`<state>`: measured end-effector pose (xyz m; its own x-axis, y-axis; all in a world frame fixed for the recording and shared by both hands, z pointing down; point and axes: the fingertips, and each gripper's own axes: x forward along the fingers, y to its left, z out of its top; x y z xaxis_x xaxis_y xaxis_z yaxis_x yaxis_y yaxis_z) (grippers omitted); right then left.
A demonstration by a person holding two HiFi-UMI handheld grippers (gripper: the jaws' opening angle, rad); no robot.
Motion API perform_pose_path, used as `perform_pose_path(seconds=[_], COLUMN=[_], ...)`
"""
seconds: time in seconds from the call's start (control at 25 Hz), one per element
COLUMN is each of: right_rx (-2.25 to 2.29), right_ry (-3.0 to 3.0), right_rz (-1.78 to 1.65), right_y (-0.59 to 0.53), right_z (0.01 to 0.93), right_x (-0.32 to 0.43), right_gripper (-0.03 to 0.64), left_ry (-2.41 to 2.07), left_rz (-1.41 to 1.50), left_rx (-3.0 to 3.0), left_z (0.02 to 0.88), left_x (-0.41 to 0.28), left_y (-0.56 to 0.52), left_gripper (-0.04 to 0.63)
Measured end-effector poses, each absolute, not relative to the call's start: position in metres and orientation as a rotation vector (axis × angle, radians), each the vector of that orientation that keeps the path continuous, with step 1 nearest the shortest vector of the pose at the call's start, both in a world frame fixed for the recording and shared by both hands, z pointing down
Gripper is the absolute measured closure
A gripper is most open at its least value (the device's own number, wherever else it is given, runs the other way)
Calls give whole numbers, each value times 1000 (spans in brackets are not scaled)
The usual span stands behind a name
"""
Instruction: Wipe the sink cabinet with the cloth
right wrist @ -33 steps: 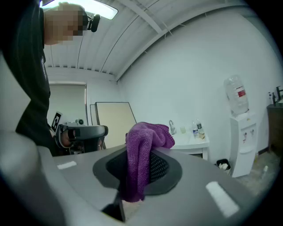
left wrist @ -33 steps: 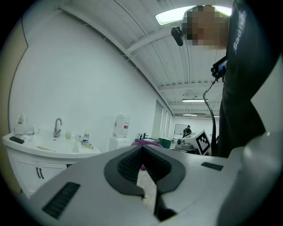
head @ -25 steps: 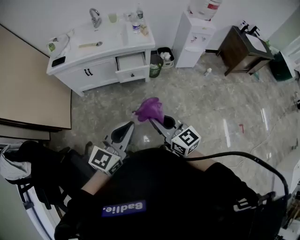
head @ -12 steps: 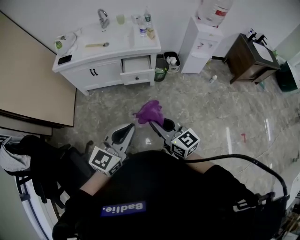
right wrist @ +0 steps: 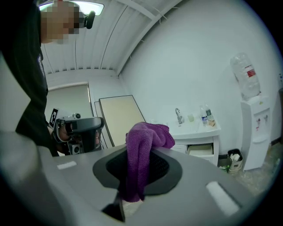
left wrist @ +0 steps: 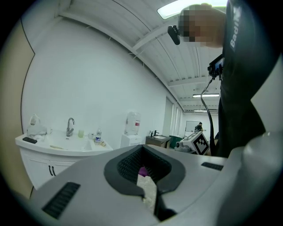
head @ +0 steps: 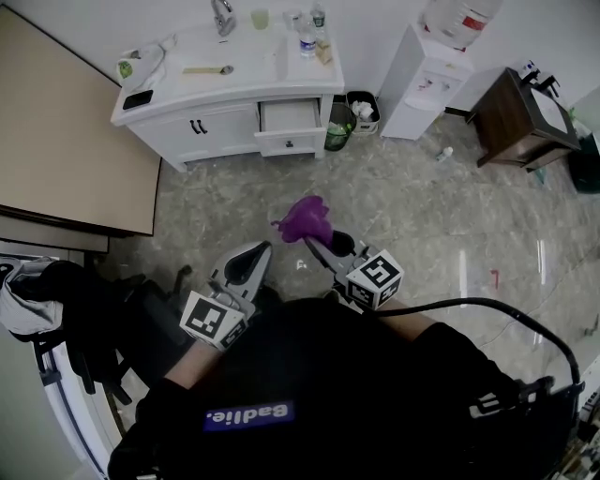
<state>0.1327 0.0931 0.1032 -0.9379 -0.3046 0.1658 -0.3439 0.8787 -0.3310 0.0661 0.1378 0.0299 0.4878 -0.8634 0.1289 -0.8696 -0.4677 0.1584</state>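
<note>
A white sink cabinet (head: 225, 127) stands on the grey marbled floor (head: 403, 197) against the far wall, 1 drawer (head: 291, 115) pulled open. On its desk (head: 178, 86) lie a black phone (head: 138, 98) at the near left, a pale long-handled tool (head: 208, 70) in the middle, and a green cup (head: 260, 18) and water bottle (head: 307, 43) by the faucet (head: 222, 14). On the floor to the right stand 2 bins (head: 338, 127), a water dispenser (head: 419, 80) and a small fallen bottle (head: 443, 153).
</note>
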Motion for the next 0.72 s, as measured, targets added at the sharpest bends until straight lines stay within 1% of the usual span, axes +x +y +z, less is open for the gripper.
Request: perform_pose_path(seconds=[0.48,0.6,0.72], right_rx=[720,735,742], right_ry=[-2817,-2796,-2782], right_rz=[477,483,509], right_y=[30,15,-2], right_z=[132,145,167], right_x=[-3,-18,-25], right_gripper=[555,555,555], left_ry=[-1307,-1313,-1326], left_rz=[-32,-126,-137], left_rx=[2563,2549,2551], left_z=[64,65,78], left_x=[-77,-94,-99], left_y=[61,39,22], left_gripper=[591,591,591])
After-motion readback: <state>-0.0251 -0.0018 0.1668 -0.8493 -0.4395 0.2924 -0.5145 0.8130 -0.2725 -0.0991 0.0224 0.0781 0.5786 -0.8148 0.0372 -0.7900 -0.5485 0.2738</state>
